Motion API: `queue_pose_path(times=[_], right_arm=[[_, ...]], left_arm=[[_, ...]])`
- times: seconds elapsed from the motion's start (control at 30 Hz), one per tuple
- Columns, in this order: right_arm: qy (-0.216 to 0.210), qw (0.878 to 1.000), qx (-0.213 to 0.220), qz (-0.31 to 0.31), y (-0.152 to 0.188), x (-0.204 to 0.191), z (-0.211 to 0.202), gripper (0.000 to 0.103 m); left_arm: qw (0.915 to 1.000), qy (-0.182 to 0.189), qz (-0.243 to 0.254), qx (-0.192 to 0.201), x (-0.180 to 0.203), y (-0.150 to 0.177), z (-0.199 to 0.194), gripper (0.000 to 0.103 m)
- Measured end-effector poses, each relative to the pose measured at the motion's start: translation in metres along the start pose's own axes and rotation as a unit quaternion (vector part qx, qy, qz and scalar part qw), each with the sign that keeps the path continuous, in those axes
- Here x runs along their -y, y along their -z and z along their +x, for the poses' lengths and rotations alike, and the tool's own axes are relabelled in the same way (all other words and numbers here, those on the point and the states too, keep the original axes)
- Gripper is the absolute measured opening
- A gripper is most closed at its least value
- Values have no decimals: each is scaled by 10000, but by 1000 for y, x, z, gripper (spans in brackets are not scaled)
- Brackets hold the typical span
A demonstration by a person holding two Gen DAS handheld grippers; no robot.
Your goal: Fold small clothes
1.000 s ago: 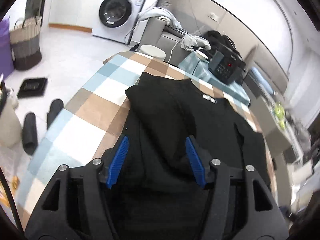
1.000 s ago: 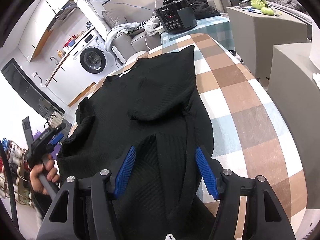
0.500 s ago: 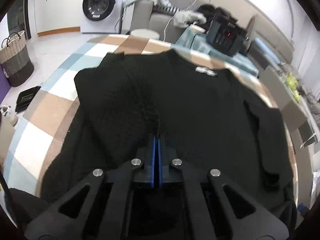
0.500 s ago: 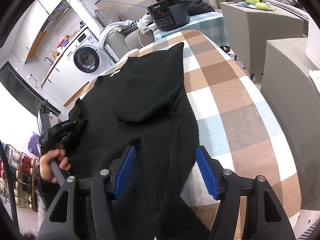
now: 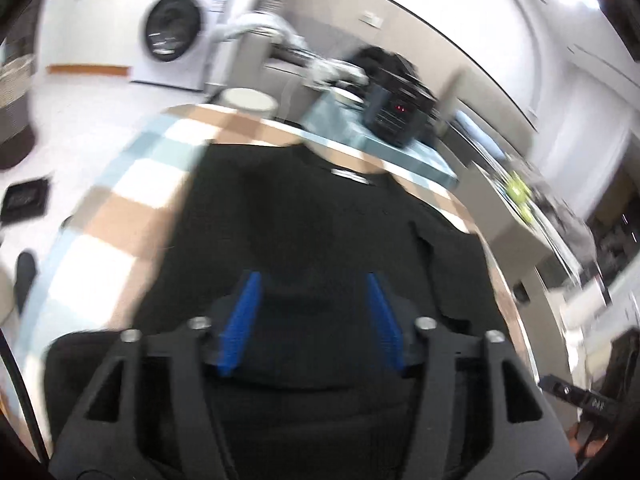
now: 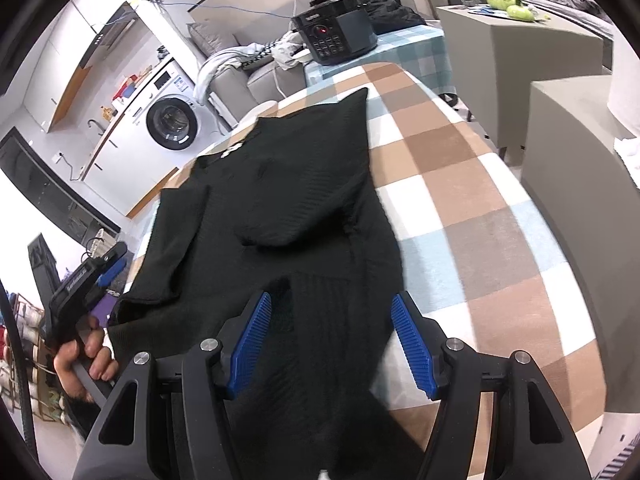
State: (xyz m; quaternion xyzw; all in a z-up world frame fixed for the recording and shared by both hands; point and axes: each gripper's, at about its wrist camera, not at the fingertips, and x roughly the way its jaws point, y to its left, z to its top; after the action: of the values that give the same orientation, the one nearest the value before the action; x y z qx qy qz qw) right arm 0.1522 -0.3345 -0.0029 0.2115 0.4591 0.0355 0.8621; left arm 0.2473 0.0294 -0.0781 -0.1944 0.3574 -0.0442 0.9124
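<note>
A black knit sweater (image 6: 288, 200) lies spread on the checked table (image 6: 480, 208), both sleeves folded in over the body; it also shows, blurred, in the left wrist view (image 5: 304, 220). My left gripper (image 5: 312, 316) is open and empty above the sweater's hem; it shows from the right wrist view at the left edge (image 6: 92, 276). My right gripper (image 6: 332, 340) is open, with its blue pads (image 6: 412, 344) astride the hem's right side.
A black appliance (image 6: 336, 36) stands on a teal-clothed side table beyond the far end. A washing machine (image 6: 172, 120) and sofa are at the back. Grey cabinets (image 6: 572, 160) stand close on the right. A small white round stool (image 5: 248, 100) stands at the table's far end.
My left gripper, shut half a second ago on the left sleeve, has opened and pulled back; the sleeve now lies on the body. My right gripper stayed open and barely moved.
</note>
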Motion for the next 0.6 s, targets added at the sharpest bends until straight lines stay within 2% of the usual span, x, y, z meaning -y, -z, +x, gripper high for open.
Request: queue_pose_path(times=[0.1, 0.27, 0.43, 0.6], right_arm=[[-51, 9999, 6, -114, 1, -9, 0, 64], [-2, 9999, 1, -128, 6, -11, 1, 64], [147, 9999, -71, -46, 13, 3, -2, 64], [94, 9998, -152, 37, 22, 20, -13, 64]], left_arm=[[9995, -185, -236, -22, -25, 5, -14, 54], [9977, -575, -348, -20, -53, 18, -37, 56], [9964, -703, -471, -45, -73, 39, -61, 56], [9950, -886, -457, -24, -83, 63, -90, 66]])
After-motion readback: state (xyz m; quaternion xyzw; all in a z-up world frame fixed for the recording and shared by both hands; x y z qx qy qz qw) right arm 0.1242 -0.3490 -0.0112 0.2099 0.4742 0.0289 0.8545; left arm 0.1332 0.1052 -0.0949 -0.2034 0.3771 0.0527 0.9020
